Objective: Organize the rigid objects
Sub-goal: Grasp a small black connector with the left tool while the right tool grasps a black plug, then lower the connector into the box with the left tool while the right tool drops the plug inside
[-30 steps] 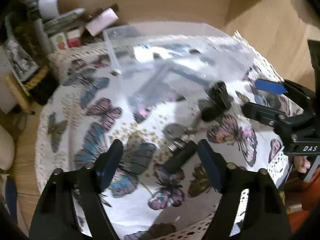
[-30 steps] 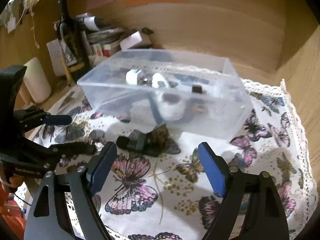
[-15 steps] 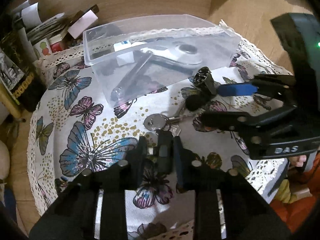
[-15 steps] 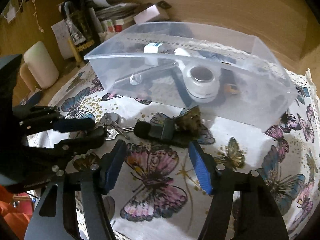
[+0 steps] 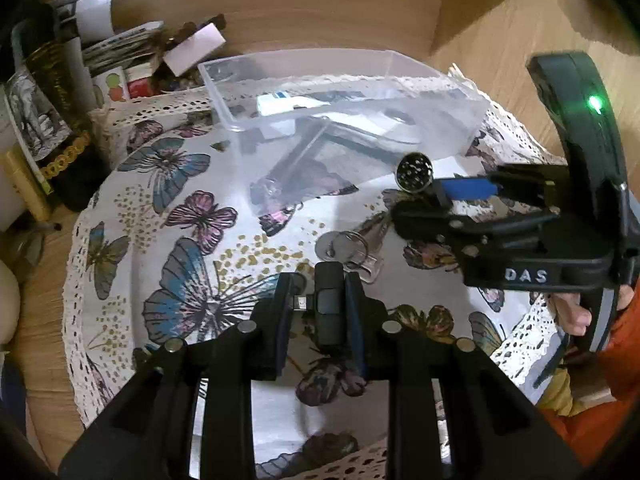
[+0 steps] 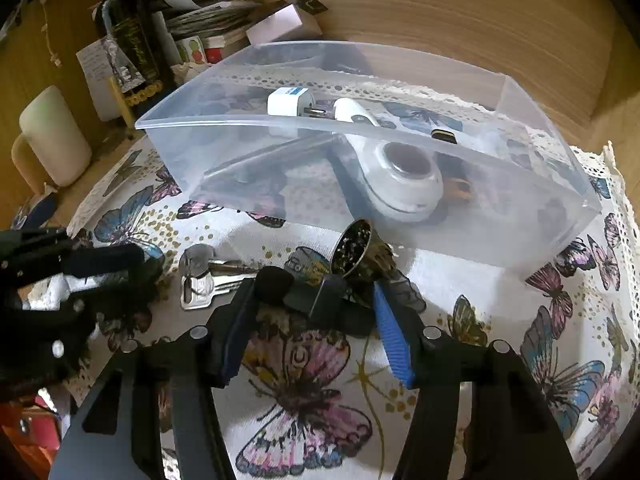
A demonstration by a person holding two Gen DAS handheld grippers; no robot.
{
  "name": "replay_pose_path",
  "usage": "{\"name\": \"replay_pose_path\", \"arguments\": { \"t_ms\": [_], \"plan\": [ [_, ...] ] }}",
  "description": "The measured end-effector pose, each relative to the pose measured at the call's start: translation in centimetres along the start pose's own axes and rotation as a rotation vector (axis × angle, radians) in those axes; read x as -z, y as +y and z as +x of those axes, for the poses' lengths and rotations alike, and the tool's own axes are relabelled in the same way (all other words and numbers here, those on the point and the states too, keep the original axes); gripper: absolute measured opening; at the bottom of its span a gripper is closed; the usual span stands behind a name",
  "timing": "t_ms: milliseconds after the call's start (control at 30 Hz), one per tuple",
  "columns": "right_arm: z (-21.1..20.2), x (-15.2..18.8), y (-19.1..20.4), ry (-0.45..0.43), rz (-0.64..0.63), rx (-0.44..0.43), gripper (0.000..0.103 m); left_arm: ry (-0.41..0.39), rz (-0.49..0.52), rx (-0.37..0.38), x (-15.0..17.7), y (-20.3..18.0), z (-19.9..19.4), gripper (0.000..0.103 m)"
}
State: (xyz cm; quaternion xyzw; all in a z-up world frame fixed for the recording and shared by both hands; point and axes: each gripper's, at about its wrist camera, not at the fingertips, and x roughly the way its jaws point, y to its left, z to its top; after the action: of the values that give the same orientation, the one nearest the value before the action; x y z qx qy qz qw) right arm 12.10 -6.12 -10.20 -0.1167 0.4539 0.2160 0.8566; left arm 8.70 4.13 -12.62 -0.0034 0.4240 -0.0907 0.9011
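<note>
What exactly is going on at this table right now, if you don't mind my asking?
A person is tidying small hard items into a clear plastic bin on a butterfly tablecloth. The left tongs are shut on a small black device just off the keys. The right tongs are closed around a black microphone-like gadget near the bin's front wall. A white charger and other pieces already lie inside.

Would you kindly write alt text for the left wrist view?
The left gripper is clamped on a small black USB adapter above a butterfly tablecloth. Keys lie just beyond it, the right gripper reaches in from the right, and a clear plastic bin sits behind.
</note>
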Motion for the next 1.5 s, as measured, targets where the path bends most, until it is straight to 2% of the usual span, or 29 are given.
{"name": "replay_pose_path", "arguments": {
  "t_ms": [267, 533, 800, 933, 1100, 1267, 1500],
  "plan": [
    [-2.4, 0.9, -0.3, -0.05, -0.004, 0.028, 0.053, -0.054, -0.03, -0.024, -1.1, 0.3, -1.5, 0.025],
    [-7.0, -0.3, -1.4, -0.203, 0.016, 0.056, 0.053, -0.167, -0.044, -0.046, -4.0, 0.1, -4.4, 0.025],
    [-10.3, -2.5, -3.2, -0.34, 0.048, 0.071, 0.053, -0.316, -0.077, -0.091, -8.1, 0.2, -7.4, 0.025],
    [-11.1, -4.0, -4.3, -0.392, 0.054, 0.083, 0.053, -0.325, -0.102, -0.094, -10.3, 0.6, -6.9, 0.025],
    [-9.9, -5.9, -5.4, -0.393, 0.055, 0.109, 0.053, -0.286, -0.092, -0.112, -12.5, 0.8, -4.3, 0.025],
    [-6.9, -7.1, -6.8, -0.333, 0.082, 0.114, 0.053, -0.2, -0.078, -0.104, -13.2, 0.8, -0.6, 0.025],
    [-2.1, -7.4, -7.9, -0.22, 0.095, 0.121, 0.053, -0.118, -0.066, -0.113, -13.4, 0.8, 3.2, 0.025]
  ]
}}
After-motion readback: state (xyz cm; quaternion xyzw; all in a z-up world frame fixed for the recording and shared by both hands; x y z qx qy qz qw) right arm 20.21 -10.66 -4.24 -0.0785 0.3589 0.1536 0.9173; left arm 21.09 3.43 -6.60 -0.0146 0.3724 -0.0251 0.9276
